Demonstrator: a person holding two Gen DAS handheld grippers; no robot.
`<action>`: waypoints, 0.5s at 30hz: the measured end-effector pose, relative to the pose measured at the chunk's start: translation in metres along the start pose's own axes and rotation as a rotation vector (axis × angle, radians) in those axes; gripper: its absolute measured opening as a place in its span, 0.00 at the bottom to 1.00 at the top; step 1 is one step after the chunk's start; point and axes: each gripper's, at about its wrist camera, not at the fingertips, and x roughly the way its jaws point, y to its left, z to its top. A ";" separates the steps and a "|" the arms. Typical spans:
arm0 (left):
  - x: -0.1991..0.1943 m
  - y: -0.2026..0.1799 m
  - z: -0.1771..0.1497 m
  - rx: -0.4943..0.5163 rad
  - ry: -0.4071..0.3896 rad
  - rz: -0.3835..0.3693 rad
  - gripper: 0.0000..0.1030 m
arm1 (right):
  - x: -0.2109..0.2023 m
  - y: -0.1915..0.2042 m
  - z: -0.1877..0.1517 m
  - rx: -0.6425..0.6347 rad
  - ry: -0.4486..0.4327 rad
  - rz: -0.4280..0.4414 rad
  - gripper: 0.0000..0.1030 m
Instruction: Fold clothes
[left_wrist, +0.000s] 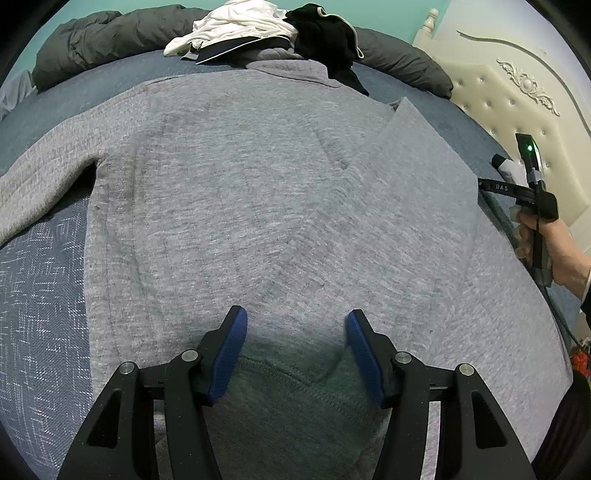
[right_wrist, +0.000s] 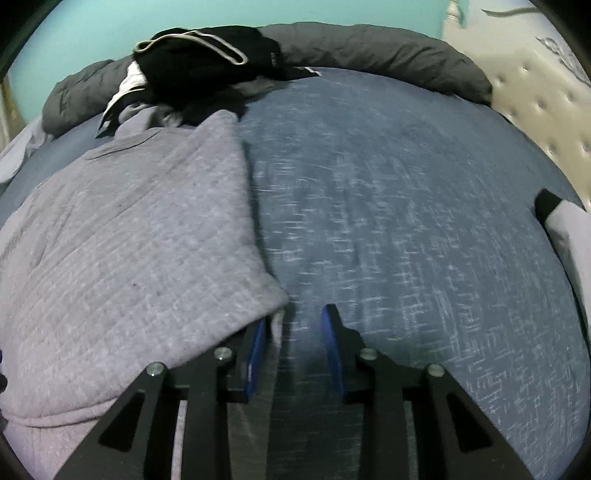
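A grey knit sweater (left_wrist: 236, 192) lies flat on the blue bed sheet (left_wrist: 40, 295), collar at the far side. Its right sleeve (left_wrist: 413, 192) is folded diagonally across the body, and the left sleeve (left_wrist: 33, 184) stretches out to the left. My left gripper (left_wrist: 295, 332) hovers open over the sweater's hem, with nothing between its blue pads. A hand holds my right gripper (left_wrist: 495, 186) at the sweater's right edge. In the right wrist view the right gripper (right_wrist: 295, 332) is open over the sheet (right_wrist: 424, 240), and the sweater's folded edge (right_wrist: 147, 258) rests against its left finger.
A pile of white clothes (left_wrist: 240, 26) and black clothes (left_wrist: 325, 37) sits at the far side of the bed, against a dark grey duvet (left_wrist: 110, 37). On the right stands a cream tufted headboard (left_wrist: 517, 103). A white and black garment (right_wrist: 565, 229) lies at the bed's right edge.
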 end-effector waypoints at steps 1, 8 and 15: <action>0.000 0.000 0.000 -0.001 0.001 0.000 0.59 | 0.000 0.001 0.001 0.001 0.002 -0.001 0.29; 0.005 0.002 0.006 0.008 0.009 0.010 0.74 | -0.025 -0.003 0.000 0.035 0.033 0.055 0.32; 0.001 0.002 0.014 0.012 0.001 0.076 0.85 | -0.063 -0.009 0.025 0.039 -0.084 0.085 0.34</action>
